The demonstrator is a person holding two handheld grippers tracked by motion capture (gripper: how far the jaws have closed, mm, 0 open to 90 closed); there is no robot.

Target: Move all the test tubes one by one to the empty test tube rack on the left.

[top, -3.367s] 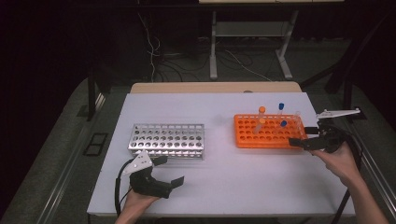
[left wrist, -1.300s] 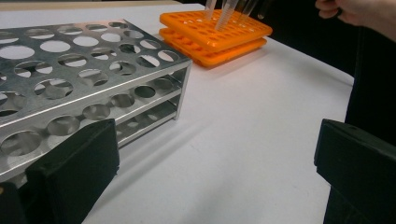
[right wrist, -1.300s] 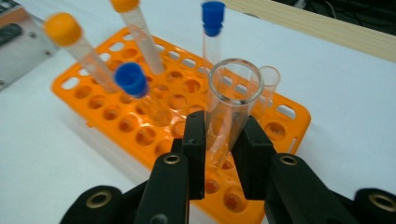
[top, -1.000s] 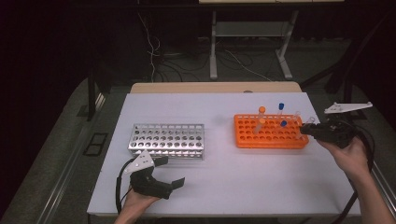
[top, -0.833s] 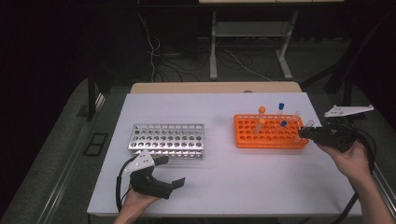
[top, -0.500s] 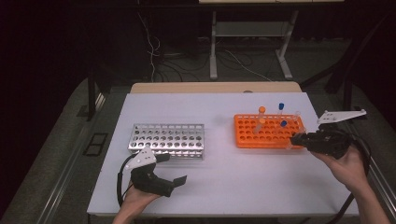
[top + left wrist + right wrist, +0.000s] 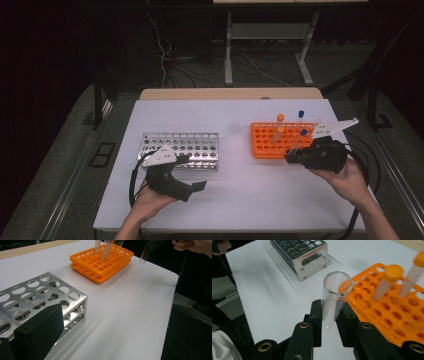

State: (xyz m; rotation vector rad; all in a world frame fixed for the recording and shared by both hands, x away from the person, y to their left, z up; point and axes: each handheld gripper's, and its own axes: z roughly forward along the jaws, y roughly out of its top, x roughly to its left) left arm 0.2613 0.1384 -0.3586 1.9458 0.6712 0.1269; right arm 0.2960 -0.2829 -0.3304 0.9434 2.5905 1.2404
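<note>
My right gripper is shut on a clear, uncapped test tube, its open mouth pointing away from the camera. In the high view this gripper hovers at the front right corner of the orange rack. The rack holds two orange-capped tubes and two blue-capped tubes. The held tube's rounded end hangs above the table in the left gripper view. My left gripper rests open just in front of the silver metal rack, with nothing between its jaws.
White tabletop lies between the two racks and in front of them. The silver rack sits close to my left gripper's jaw. Cables trail from both grippers toward the table's front edge. Dark floor surrounds the table.
My right gripper has moved left and nearer, from beside the orange rack's right end to its front right corner, carrying the clear tube. The left gripper stayed put.
</note>
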